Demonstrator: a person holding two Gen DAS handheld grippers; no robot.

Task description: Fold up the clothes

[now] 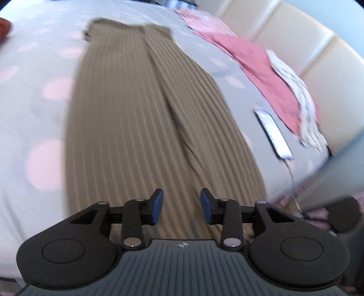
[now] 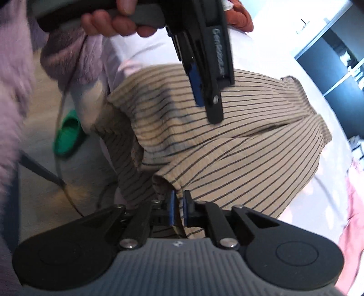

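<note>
A tan garment with thin dark stripes (image 1: 147, 113) lies lengthwise on the white bedsheet with pink dots (image 1: 34, 102). My left gripper (image 1: 182, 207) hovers over its near end. Its blue pads stand well apart and nothing is pinched between them. In the right wrist view the same garment (image 2: 238, 148) is bunched at the bed's edge. My right gripper (image 2: 178, 207) has its blue pads close together on a fold of the hem. The left gripper (image 2: 200, 91) shows there from the side, held by a hand (image 2: 118, 20) above the cloth.
A pink garment (image 1: 261, 75) and a white cloth (image 1: 300, 102) lie at the right by the cream headboard (image 1: 307, 45). A phone (image 1: 273, 132) with a cable lies beside them. A fuzzy lilac sleeve (image 2: 68, 57) and a green object on the floor (image 2: 68, 136) are at the left.
</note>
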